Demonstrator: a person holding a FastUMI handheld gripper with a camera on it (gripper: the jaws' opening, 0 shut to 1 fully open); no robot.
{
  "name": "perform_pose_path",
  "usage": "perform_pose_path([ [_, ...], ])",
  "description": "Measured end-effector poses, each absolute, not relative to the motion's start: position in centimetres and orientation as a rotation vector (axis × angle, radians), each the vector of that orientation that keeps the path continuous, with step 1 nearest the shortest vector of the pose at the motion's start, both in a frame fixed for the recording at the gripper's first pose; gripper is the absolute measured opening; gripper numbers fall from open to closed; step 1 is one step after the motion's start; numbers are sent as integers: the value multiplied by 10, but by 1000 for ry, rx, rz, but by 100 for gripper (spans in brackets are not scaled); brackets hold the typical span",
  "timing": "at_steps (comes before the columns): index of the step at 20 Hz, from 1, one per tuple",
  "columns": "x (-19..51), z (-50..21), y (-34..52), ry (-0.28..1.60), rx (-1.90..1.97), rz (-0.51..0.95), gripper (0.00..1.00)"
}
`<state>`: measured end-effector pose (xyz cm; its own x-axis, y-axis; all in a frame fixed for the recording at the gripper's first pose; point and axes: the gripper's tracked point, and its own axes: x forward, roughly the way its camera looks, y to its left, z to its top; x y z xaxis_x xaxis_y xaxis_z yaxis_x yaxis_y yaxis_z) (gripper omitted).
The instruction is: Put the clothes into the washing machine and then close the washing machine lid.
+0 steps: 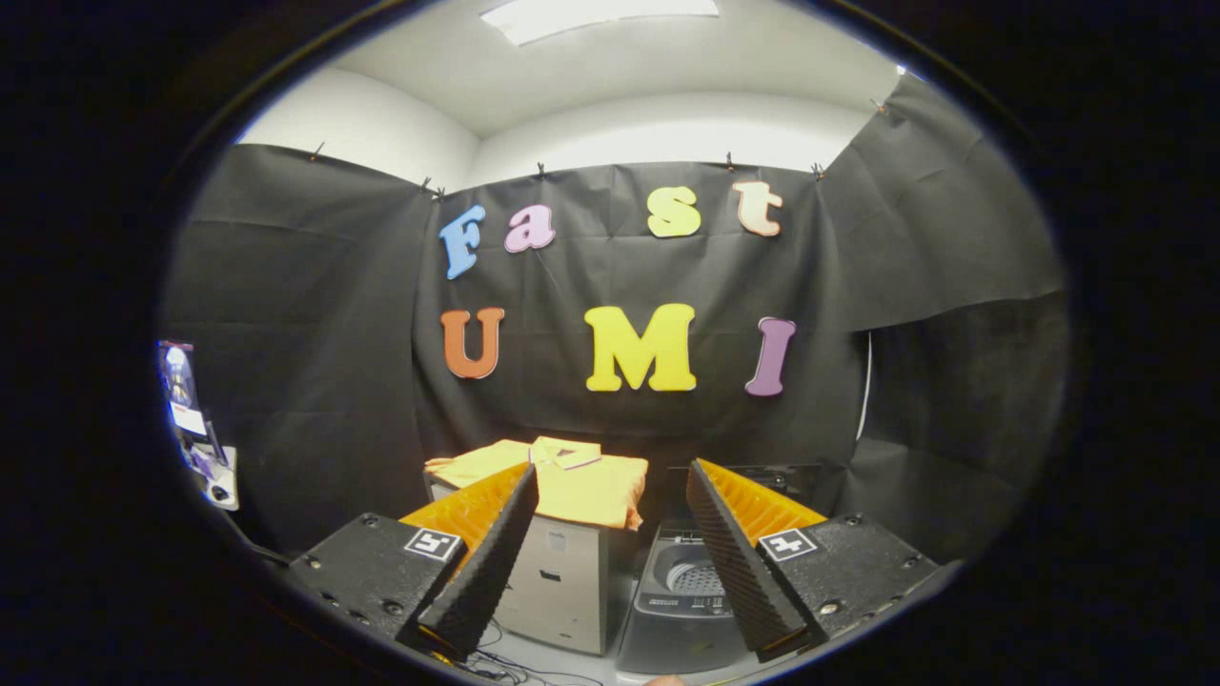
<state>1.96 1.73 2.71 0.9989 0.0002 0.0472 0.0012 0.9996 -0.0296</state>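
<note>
Spanning the foreground, the gripper (610, 534) holds its two fingers spread wide with nothing between them; each finger is a wedge faced with ribbed black foam on the inner side and orange ridged plastic on the outer, set on a black block carrying a small square marker.

Item: yellow shirt (562, 481), soft cloth, collared, folded flat, its front edge drooping over the cabinet's rim. Lies on top of the cabinet, beyond the fingertips, partly hidden behind the left finger (486, 562).

Item: cabinet (562, 581), boxy, pale grey, smooth-fronted, with small dark marks on its face.

Item: washing machine (681, 595), top-loading, grey, standing just right of the cabinet and lower than it. Lid raised at the back; round perforated metal drum (696, 576) visible in the opening, with a control strip along the near edge. Right finger (739, 562) overlaps its right side.

Item: thin cables (505, 662), loose on the pale floor in front of the cabinet.
</note>
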Motion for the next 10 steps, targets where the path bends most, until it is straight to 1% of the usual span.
perform_pose_path([
  [9,77,44,79,-34,-9,25,98],
  [10,84,44,85,-24,-4,9,98],
])
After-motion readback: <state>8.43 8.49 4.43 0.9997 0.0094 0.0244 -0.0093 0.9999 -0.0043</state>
